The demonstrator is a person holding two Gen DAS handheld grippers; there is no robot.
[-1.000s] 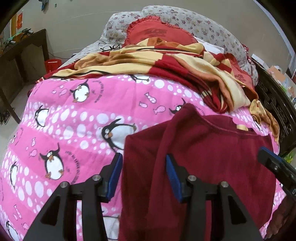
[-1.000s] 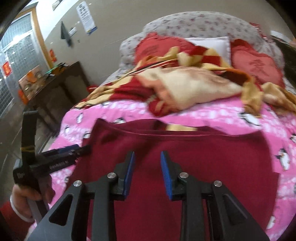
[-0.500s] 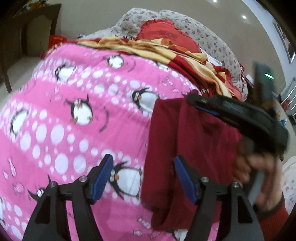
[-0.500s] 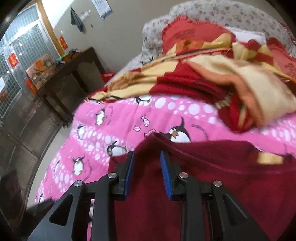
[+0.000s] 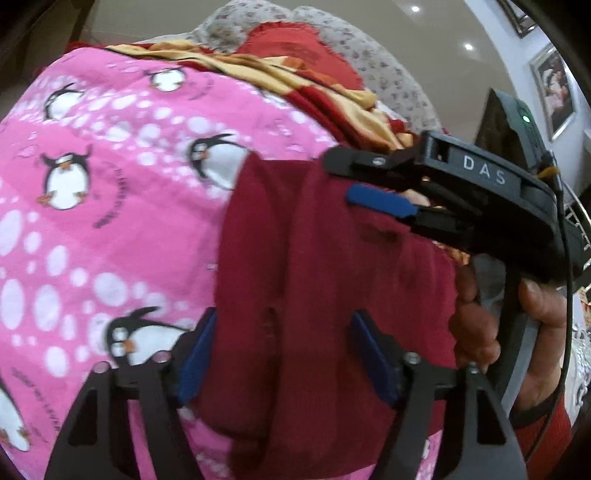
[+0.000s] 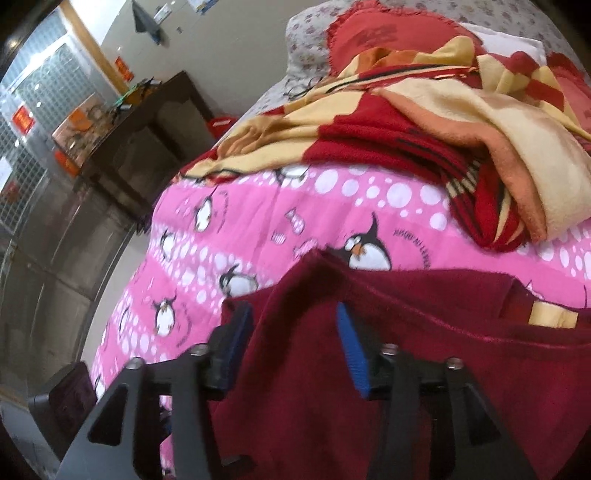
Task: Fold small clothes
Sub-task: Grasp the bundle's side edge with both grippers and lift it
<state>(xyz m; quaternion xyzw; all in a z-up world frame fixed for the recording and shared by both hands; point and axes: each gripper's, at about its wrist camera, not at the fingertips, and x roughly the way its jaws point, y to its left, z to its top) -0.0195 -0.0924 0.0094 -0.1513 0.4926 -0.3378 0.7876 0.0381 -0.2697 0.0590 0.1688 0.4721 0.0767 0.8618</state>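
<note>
A dark red knit garment (image 5: 325, 295) lies on the pink penguin quilt (image 5: 110, 229), with its left side folded over in a long ridge. My left gripper (image 5: 284, 356) is low over the garment's near part. Its jaws are closing, still wide, with the folded cloth between the blue pads, which do not pinch it. My right gripper (image 5: 343, 181), held by a hand (image 5: 480, 317), reaches in from the right over the garment's far edge. In the right wrist view, my right gripper (image 6: 295, 347) is opening, its pads standing apart over a raised fold of the garment (image 6: 424, 369).
A crumpled red and yellow blanket (image 6: 424, 122) and red and floral pillows (image 6: 388, 33) fill the head of the bed. A dark wooden table (image 6: 147, 129) stands beside the bed at the left. The quilt's left edge drops to the floor.
The right gripper's jaws have spread from nearly shut to wide. The left gripper has come lower and closer to the garment, so the folded cloth now fills the space between its jaws.
</note>
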